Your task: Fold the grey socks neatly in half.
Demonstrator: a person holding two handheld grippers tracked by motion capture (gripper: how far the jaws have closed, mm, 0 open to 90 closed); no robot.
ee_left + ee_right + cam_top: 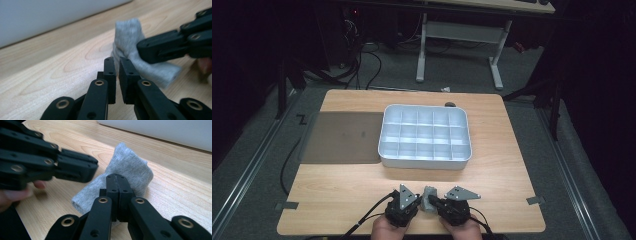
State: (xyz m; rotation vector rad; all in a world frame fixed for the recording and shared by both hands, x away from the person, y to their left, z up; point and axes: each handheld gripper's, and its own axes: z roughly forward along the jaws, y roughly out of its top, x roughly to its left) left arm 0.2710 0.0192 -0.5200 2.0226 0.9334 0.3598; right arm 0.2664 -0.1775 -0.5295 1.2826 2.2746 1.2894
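A light wooden table (362, 185) is being occupied by a white compartment tray (426, 162) toward twelve o'clock, a dark grey mat (343, 137) at about ten o'clock, and a folded grey cloth (429, 198) at six o'clock.

left hand-held gripper (117, 62): jaws nearly closed | grey cloth (130, 37): just ahead, pinched by right hand-held gripper (140, 48)
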